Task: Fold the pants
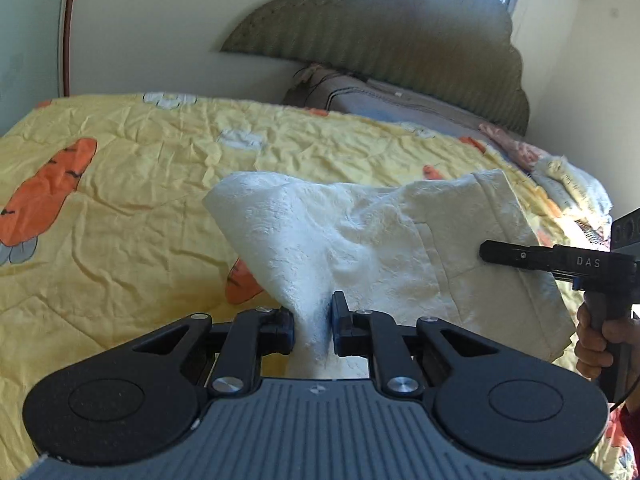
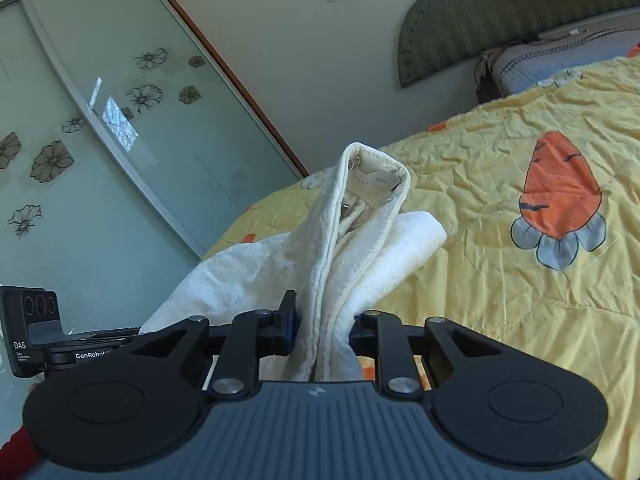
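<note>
The white textured pants (image 1: pixel 360 240) hang between both grippers above the yellow bed cover (image 1: pixel 120 168). My left gripper (image 1: pixel 313 320) is shut on a bunched part of the pants. My right gripper (image 2: pixel 324 328) is shut on the waistband end (image 2: pixel 360 200), where a label and a drawstring show. The right gripper (image 1: pixel 496 254) also shows in the left wrist view, pinching the cloth's right side. The left gripper's body (image 2: pixel 40 328) shows at the left of the right wrist view.
The bed carries a yellow quilt with orange carrot prints (image 2: pixel 560 188). A green padded headboard (image 1: pixel 380 40) and a grey-blue pillow (image 1: pixel 400 100) lie at the far end. A glass sliding wardrobe door (image 2: pixel 100 120) stands beside the bed. A folded towel (image 1: pixel 572 188) lies at the right.
</note>
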Demonstrator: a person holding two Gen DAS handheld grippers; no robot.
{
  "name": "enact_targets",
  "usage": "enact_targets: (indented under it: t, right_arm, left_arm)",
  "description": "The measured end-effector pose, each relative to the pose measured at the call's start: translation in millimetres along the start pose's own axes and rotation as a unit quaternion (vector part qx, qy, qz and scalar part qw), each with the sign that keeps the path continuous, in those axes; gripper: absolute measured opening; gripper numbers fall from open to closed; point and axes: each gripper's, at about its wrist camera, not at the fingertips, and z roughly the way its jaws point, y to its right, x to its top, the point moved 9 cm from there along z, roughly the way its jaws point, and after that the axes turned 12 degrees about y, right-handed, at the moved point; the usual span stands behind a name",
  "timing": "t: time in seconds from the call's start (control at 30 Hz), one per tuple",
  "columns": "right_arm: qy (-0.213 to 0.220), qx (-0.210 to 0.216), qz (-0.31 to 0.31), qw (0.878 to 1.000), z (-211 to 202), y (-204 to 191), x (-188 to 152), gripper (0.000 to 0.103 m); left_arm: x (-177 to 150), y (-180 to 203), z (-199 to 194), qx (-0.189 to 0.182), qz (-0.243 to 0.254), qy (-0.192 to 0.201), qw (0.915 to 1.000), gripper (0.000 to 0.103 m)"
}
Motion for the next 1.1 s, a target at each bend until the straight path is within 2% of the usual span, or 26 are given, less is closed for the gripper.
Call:
enact_targets:
  t: [0.07,0.1,0.13,0.17,0.2,0.27,0.33,0.4,0.43,0.47,0.5,0.57,0.63,0.67,0.73,0.77,0.83,0.9,0.97,1.03,1.07,1.1]
  right_arm:
    - [-0.025,-0.045,-0.021,0.998,17.7,16.2,-15.2,0.024]
    - [-0.033,-0.068,-0.04,0.996,21.7,22.6,-19.7,0.03]
    - [-0.041,-0.086,-0.055,0.994,22.3,31.1,-25.3,0.042]
    - [-0.042,-0.091,-0.053,0.994,19.9,35.3,-26.7,0.047]
    - [-0.038,-0.097,-0.046,0.994,11.8,39.8,-27.1,0.054]
    - [-0.011,-0.134,-0.06,0.989,-12.2,42.6,-20.4,0.054]
    - [0.034,-0.184,-0.118,0.975,-42.7,32.3,-11.8,0.056]
    - [0.064,-0.166,-0.173,0.969,-64.1,4.6,-13.7,0.056]
    - [0.064,-0.129,-0.196,0.97,-70.6,-16.1,-22.1,0.056]
    - [0.056,-0.102,-0.208,0.971,-73.1,-29.4,-31.3,0.056]
    - [0.04,-0.07,-0.225,0.971,-71.6,-44.9,-44.3,0.055]
    - [0.005,-0.044,-0.25,0.967,-64.2,-58.4,-68.3,0.055]
    - [-0.013,-0.073,-0.269,0.96,-54.1,-53.8,-83.8,0.054]
    - [-0.016,-0.1,-0.268,0.958,-52.0,-46.0,-86.1,0.054]
    - [-0.004,-0.162,-0.25,0.955,-61.2,-35.6,-81.9,0.055]
    - [0.008,-0.178,-0.224,0.958,-73.5,-36.6,-77.5,0.056]
    - [0.027,-0.154,-0.186,0.97,-94.5,-49.1,-73.7,0.058]
    - [0.042,-0.134,-0.178,0.974,-112.6,-70.1,-76.6,0.067]
    - [0.059,-0.132,-0.22,0.965,-129.3,-102.0,-84.0,0.069]
    - [0.074,-0.12,-0.277,0.951,-143.3,-147.6,-93.7,0.069]
    - [0.083,-0.101,-0.285,0.949,-151.0,-170.7,-97.4,0.069]
    - [0.09,-0.073,-0.277,0.954,-159.5,-190.9,-99.4,0.069]
  left_arm:
    - [-14.6,-14.3,18.6,0.023,0.003,-0.022,0.9995,0.017]
    - [-19.4,-17.1,22.4,0.023,0.005,-0.024,0.9994,0.02]
    - [-21.4,-19.4,22.5,0.027,0.003,-0.022,0.9994,0.032]
    - [-21.5,-21.3,20.4,0.033,0.002,-0.019,0.9993,0.045]
    - [-20.8,-23.2,17.0,0.038,0.001,-0.015,0.9992,0.046]
    - [-22.0,-27.7,0.8,0.061,0.001,-0.01,0.9981,0.056]
    - [-23.9,-26.6,-20.0,0.075,-0.005,0.001,0.9972,0.062]
    - [-29.2,-19.2,-40.7,0.072,-0.015,0.016,0.9972,0.068]
    - [-33.6,-15.0,-48.5,0.074,-0.018,0.024,0.9969,0.074]
    - [-39.7,-12.3,-53.1,0.082,-0.021,0.024,0.9961,0.079]
    - [-47.1,-9.9,-53.9,0.092,-0.02,0.018,0.9954,0.081]
    - [-63.7,-7.8,-47.8,0.113,-0.009,-0.007,0.9936,0.082]
    - [-71.6,-11.8,-46.1,0.131,-0.01,-0.017,0.9912,0.084]
    - [-70.0,-12.7,-52.2,0.138,-0.017,-0.014,0.9902,0.081]
    - [-63.9,-9.5,-72.0,0.151,-0.014,0.009,0.9883,0.081]
    - [-62.0,-7.2,-83.4,0.158,-0.009,0.022,0.9871,0.081]
    - [-63.6,-2.4,-102.2,0.166,-0.009,0.038,0.9853,0.082]
    - [-70.9,4.4,-116.3,0.159,-0.013,0.038,0.9864,0.083]
    - [-80.9,12.2,-126.8,0.153,-0.019,0.036,0.9875,0.083]
    - [-91.5,21.4,-132.0,0.144,-0.014,0.038,0.9887,0.084]
    - [-96.7,24.5,-132.4,0.144,-0.01,0.04,0.9888,0.086]
    - [-102.3,26.7,-131.3,0.146,-0.005,0.037,0.9886,0.087]
